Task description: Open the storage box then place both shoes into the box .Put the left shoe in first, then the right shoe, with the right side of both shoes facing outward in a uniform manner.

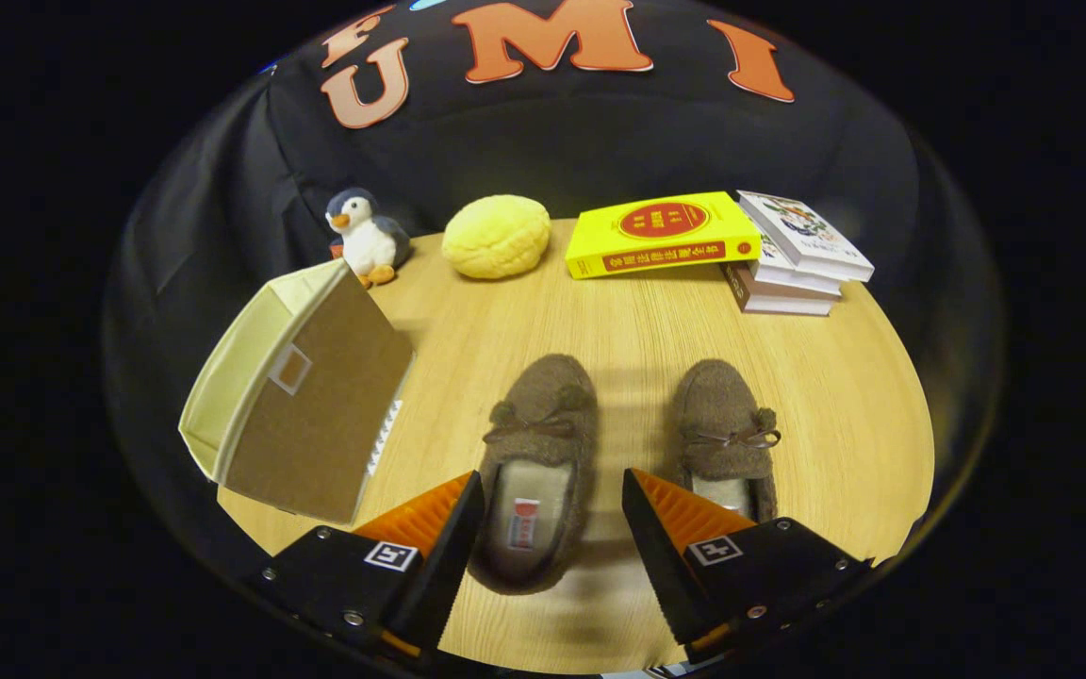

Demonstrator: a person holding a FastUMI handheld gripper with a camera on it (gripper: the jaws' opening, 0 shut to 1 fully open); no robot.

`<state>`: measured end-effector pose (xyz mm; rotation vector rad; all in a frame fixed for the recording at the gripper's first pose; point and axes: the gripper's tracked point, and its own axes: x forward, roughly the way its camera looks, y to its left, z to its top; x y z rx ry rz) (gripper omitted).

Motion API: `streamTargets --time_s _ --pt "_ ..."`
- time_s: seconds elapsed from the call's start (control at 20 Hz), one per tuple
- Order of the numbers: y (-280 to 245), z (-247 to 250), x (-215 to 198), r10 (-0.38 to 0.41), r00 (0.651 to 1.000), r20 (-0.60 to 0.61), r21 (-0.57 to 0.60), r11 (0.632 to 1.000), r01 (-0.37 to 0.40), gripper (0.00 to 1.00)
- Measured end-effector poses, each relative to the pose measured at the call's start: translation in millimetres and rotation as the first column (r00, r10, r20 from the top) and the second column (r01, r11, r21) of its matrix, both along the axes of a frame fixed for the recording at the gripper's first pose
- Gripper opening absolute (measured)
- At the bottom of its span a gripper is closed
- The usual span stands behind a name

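On a round wooden table point(618, 321), the storage box point(307, 415) stands left of the fingers, seemingly still closed. The gripper point(552, 500) hangs wide, empty, straddling the left shoe point(534, 453) (right shoe point(727, 424) beside). Opening the box likely comes first.

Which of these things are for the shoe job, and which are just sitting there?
For the job:
- storage box, beside the shoes
- left shoe, heel between the open fingers
- right shoe
- gripper

Just lying about, beyond the shoes:
- penguin toy
- yellow bun-shaped cushion
- yellow book
- stack of books
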<state>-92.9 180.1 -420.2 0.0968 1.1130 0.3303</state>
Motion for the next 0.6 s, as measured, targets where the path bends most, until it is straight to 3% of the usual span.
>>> streamTargets --time_s 0.3,0.6 --pt "-6 -50 18 -0.013 0.999 -0.044 -0.071 0.997 0.010 0.77" --pt "3 -74 35 -0.086 0.992 -0.097 -0.056 0.995 0.081 0.49"
